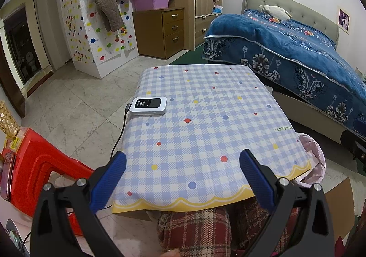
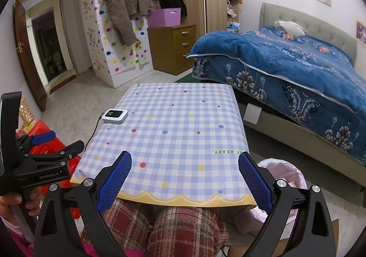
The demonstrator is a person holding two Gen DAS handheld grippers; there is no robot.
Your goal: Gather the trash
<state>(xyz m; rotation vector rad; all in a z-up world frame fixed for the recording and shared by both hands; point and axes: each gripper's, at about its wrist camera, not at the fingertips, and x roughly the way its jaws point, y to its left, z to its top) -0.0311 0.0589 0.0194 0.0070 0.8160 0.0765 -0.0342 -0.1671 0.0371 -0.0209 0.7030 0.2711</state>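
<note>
Right of the right hand-held gripper point(image 2: 184, 171) stands the pink-lined bin point(image 2: 286, 174).

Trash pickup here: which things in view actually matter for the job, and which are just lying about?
For the job:
- bin with pink liner, at the table's right near corner
- left tongs and right tongs, both open and empty
- no loose trash shows on the checked tablecloth

Just lying about:
- white device with cable, at the table's left edge
- red stool
- purple basket on the drawers
- bed

Device point(image 1: 148, 106) on table point(image 1: 205, 119) left edge; bin point(image 2: 283, 172) right, bed point(image 2: 297, 69) beyond.
</note>
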